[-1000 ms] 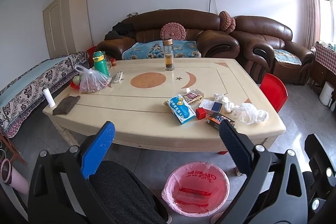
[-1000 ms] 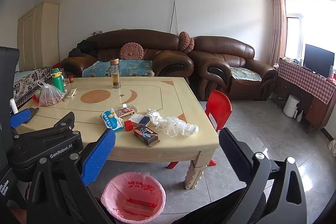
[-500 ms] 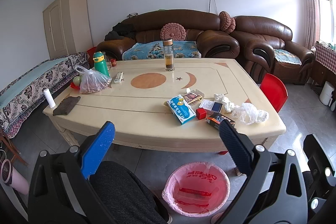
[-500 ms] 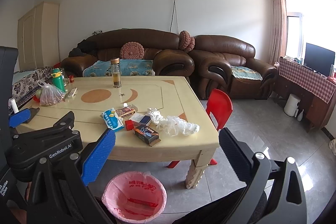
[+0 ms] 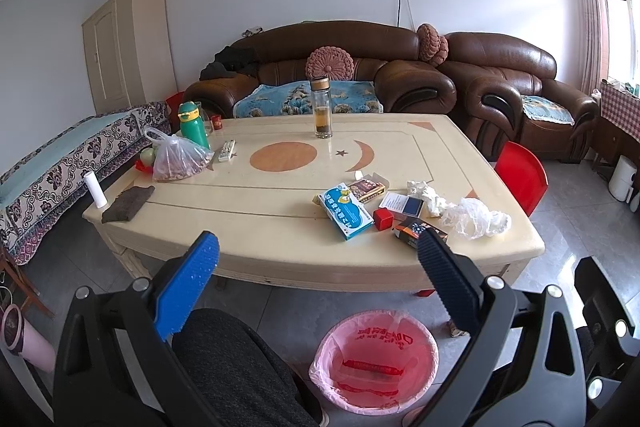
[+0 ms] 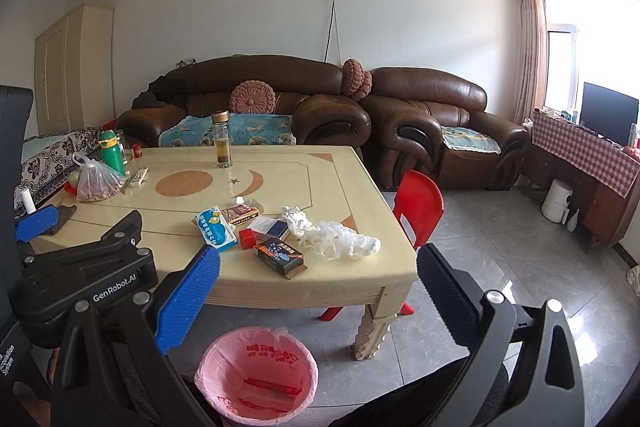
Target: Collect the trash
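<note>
Barely anything moved: both grippers hover wide, holding nothing, before the surface (image 5: 256,227).
Left gripper (image 5: 318,283) and right gripper (image 6: 318,285) hang above the bin (image 6: 256,371), near-corner litter (image 6: 336,239) within reach.

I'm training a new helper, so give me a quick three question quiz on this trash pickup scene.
1. True or false: the left gripper holds a wrapper.
2. What lies in the pink-lined bin: A a red wrapper, B a bottle, C nothing?
3. Fill in: the crumpled plastic bag lies on the table near the red ____.

Key: 1 false, both it and the right gripper are open and empty. 2 A. 3 chair.
</note>
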### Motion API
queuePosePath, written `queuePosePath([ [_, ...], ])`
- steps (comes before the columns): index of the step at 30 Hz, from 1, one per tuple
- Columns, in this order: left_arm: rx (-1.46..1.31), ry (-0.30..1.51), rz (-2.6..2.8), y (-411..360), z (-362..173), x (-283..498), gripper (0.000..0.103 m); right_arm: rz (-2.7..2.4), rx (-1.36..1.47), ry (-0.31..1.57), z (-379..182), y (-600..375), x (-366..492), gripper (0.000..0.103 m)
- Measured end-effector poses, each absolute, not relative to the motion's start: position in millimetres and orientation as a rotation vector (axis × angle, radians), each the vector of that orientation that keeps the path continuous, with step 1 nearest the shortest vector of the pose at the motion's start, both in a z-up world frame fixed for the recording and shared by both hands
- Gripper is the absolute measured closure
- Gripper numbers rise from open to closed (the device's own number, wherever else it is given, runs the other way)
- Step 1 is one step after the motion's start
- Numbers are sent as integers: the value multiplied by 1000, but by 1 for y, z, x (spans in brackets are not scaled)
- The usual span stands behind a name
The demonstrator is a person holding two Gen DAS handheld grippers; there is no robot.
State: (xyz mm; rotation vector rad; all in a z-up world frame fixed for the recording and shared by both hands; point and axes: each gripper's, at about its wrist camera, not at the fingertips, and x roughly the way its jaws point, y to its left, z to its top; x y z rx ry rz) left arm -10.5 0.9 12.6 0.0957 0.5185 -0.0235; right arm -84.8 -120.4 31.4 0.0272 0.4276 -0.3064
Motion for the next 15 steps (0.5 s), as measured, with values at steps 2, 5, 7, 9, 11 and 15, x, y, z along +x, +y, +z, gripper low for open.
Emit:
queuePosePath([
  [2,97,519,-26,1,14,-10,6,-307,27,427,32,-120,-85,6],
  [5,97,518,-23,1,13,-11,6,-307,29,427,31,-121,-85,6],
  [7,96,518,-23,1,13,-11,6,-306,29,427,31,-120,-85,6],
  [9,96,519,-23,1,13,-11,6,-306,30,427,31,-120,-85,6],
  [11,97,520,-23,1,14,-12,6,-303,32,429,33,-119,-84,6],
  [15,98,520,-23,1,14,-12,6,-298,31,435,29,-118,-82,6],
])
